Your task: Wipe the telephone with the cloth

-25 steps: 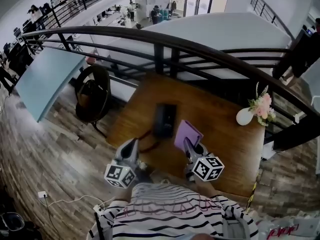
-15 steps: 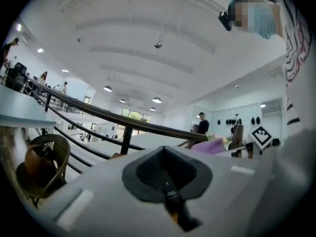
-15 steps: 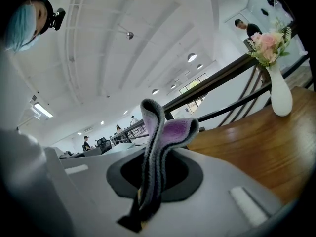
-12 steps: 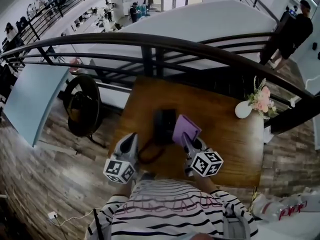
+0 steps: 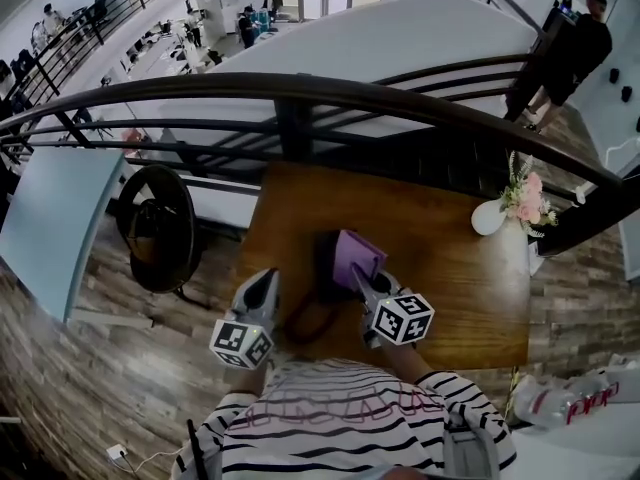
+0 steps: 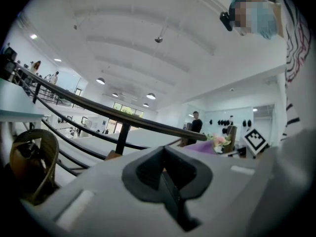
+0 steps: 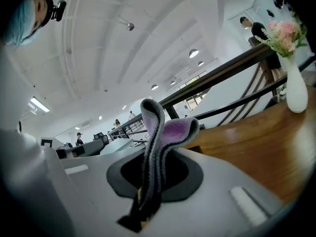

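You're pinching the purple cloth (image 5: 356, 256) in your right gripper (image 5: 362, 278), and a grey-edged fold of it is sticking up out of the closed jaws. From the head view it's overlapping the right side of the telephone (image 5: 325, 258). That dark, oblong set is lying left of the table's (image 5: 450, 298) middle, nearer the near edge, with its cord (image 5: 303, 320) looping toward that edge.
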Available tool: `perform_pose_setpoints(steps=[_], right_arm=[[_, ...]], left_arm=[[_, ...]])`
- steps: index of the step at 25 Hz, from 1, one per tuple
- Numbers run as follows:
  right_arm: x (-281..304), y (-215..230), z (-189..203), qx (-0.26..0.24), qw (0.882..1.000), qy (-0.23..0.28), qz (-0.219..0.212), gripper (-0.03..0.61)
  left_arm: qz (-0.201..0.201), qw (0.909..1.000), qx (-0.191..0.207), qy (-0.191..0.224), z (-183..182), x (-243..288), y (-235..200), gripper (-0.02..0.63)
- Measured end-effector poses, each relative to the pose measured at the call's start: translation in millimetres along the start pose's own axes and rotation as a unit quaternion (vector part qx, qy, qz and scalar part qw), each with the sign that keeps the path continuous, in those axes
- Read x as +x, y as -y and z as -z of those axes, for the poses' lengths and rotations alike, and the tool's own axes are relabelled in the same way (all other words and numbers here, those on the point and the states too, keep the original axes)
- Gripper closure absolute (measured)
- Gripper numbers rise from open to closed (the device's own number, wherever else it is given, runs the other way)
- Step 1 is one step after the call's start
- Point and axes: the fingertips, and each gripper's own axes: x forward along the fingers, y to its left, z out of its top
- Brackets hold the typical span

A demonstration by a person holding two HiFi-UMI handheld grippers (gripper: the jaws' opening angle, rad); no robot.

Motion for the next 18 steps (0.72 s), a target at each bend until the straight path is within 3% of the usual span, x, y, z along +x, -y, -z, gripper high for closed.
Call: perform_pose_setpoints(steps=[10,18], right_arm=[[84.1,-10.3,47.8,-0.027,0.996,-0.083,-0.026,0.543],[120.0,4.6,70.1,-0.038,0.991,-0.127,0.000,0.543]], left_arm=[[-0.003,0.9999,-0.010,-0.009,3.3,-1.4,-31.3,0.612],[-0.006,0.9998,-0.012,-0.012,0.5,-0.8,-47.2,0.612]])
